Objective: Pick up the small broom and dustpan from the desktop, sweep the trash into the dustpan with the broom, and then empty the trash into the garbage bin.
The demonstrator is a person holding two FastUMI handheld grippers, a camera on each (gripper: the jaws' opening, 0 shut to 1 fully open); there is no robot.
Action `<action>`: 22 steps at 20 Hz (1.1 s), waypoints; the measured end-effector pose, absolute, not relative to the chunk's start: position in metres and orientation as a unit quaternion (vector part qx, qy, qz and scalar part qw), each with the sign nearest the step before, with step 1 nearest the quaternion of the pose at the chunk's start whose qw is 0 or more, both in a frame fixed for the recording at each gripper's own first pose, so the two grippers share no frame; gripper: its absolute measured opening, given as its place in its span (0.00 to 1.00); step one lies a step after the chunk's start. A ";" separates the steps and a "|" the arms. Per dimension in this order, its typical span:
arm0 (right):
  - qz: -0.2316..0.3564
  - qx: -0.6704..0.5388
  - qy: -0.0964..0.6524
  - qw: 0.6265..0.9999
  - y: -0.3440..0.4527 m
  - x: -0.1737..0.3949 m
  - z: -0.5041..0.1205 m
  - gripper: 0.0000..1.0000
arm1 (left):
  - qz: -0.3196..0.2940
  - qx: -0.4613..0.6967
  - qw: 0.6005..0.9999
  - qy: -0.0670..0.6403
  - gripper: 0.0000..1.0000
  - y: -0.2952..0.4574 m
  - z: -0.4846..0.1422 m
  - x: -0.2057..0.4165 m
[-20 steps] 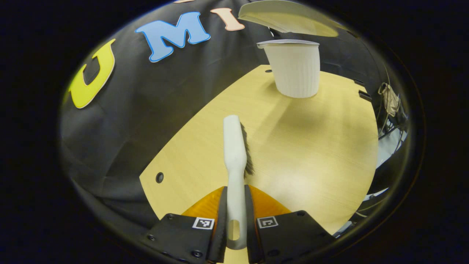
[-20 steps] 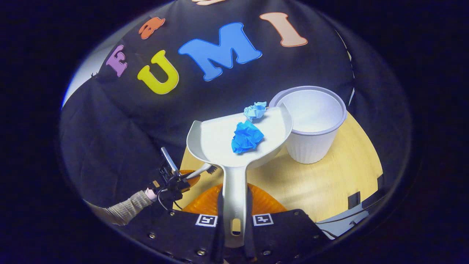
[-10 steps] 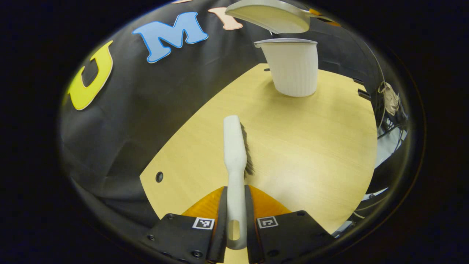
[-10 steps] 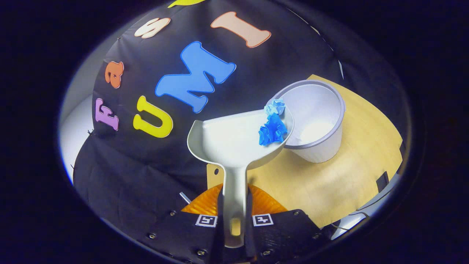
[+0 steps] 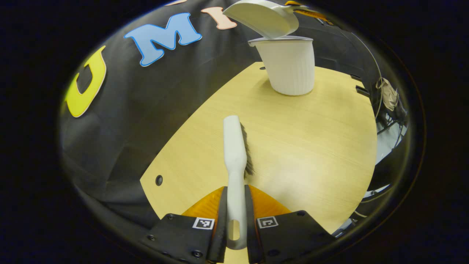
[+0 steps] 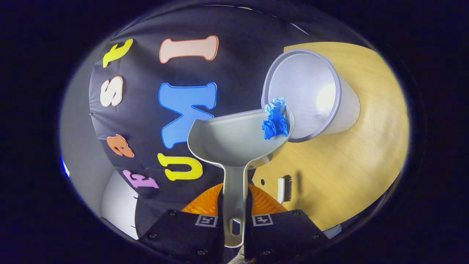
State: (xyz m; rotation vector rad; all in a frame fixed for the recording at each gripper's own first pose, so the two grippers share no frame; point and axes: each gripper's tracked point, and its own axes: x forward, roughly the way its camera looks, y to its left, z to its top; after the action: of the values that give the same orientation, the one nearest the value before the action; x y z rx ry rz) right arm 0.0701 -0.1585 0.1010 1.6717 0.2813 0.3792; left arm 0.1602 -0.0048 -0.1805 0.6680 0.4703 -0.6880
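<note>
You've rolled the white plastic dustpan (image 6: 234, 141) clenched in your right gripper (image 6: 234, 220) further; keep tipping until the crumpled blue paper trash (image 6: 274, 123) at its far corner drops into the white ribbed garbage bin (image 6: 307, 95) just ahead.

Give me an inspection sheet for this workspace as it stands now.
Surface: wooden desktop, bare where visible.
Job's things: broom held over the desktop; dustpan tipped over the bin; blue paper wads at the pan's low edge by the bin's rim.
Clutter: nothing seen.
Grippers: left gripper shut on the broom handle; right gripper shut on the dustpan handle.
Cables: tangle past the desktop's far edge.
Surroundings: black cloth wall.
</note>
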 end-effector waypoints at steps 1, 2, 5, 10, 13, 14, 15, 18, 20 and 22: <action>0.163 0.752 0.114 0.629 -0.163 0.071 0.101 0.20 | -0.328 0.320 0.860 0.225 0.31 -0.005 -0.179 0.159; 0.159 0.775 0.101 0.604 -0.168 0.072 0.102 0.20 | -0.329 0.322 0.859 0.225 0.31 -0.007 -0.179 0.159; 0.155 0.828 0.068 0.535 -0.186 0.074 0.099 0.20 | -0.330 0.323 0.858 0.226 0.31 -0.012 -0.178 0.160; 0.161 0.850 0.053 0.499 -0.190 0.075 0.105 0.21 | -0.330 0.329 0.855 0.226 0.31 -0.017 -0.176 0.159; 0.171 0.816 0.070 0.548 -0.176 0.072 0.106 0.20 | -0.327 0.331 0.856 0.225 0.31 -0.017 -0.174 0.160; 0.177 0.798 0.078 0.571 -0.167 0.071 0.106 0.20 | -0.326 0.330 0.857 0.225 0.31 -0.017 -0.174 0.159; 0.188 0.785 0.085 0.584 -0.159 0.070 0.109 0.20 | -0.326 0.329 0.857 0.226 0.31 -0.017 -0.173 0.159; 0.225 0.751 0.111 0.611 -0.128 0.060 0.117 0.20 | -0.323 0.326 0.859 0.228 0.28 -0.014 -0.174 0.160; 0.239 0.727 0.135 0.630 -0.109 0.057 0.113 0.20 | -0.321 0.324 0.860 0.228 0.31 -0.013 -0.176 0.160; 0.251 0.707 0.159 0.642 -0.091 0.054 0.108 0.20 | -0.318 0.321 0.862 0.229 0.31 -0.010 -0.177 0.161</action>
State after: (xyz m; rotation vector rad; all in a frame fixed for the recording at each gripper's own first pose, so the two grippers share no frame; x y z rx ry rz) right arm 0.0545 -0.0907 0.1080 1.6119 0.3632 0.5717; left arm 0.1606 -0.0096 -0.1767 0.6738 0.4803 -0.6676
